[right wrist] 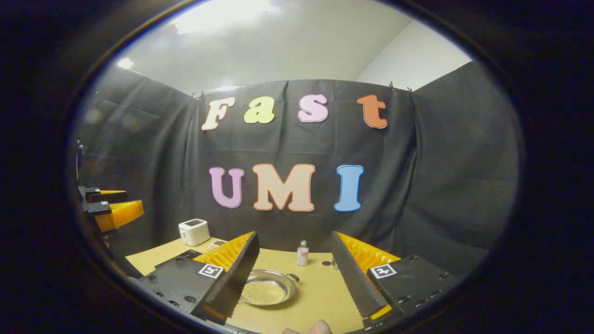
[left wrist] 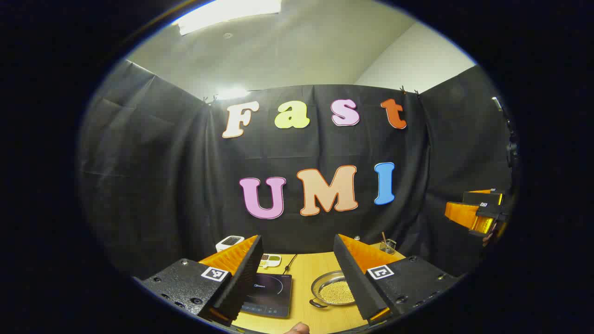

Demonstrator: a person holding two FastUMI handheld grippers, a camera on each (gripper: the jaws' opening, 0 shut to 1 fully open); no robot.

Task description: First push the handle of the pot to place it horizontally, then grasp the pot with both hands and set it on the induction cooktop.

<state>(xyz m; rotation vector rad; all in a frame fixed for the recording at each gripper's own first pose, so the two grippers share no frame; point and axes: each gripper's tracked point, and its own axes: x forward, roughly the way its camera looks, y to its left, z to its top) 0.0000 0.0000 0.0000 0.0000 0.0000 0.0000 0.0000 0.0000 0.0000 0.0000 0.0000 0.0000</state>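
Now both my grippers hang above the table (left wrist: 320,266), fingers spread wide and grasping nothing. Between my left gripper (left wrist: 297,278) fingers I look down on the cooktop (left wrist: 270,294), dark and flat, and the pot (left wrist: 333,290) just beside it to the right, apart from it, with a small dark handle toward its near left rim. My right gripper (right wrist: 297,278) looks down on the pot (right wrist: 267,288) too, standing low between its fingers, a small bottle (right wrist: 302,253) behind it.
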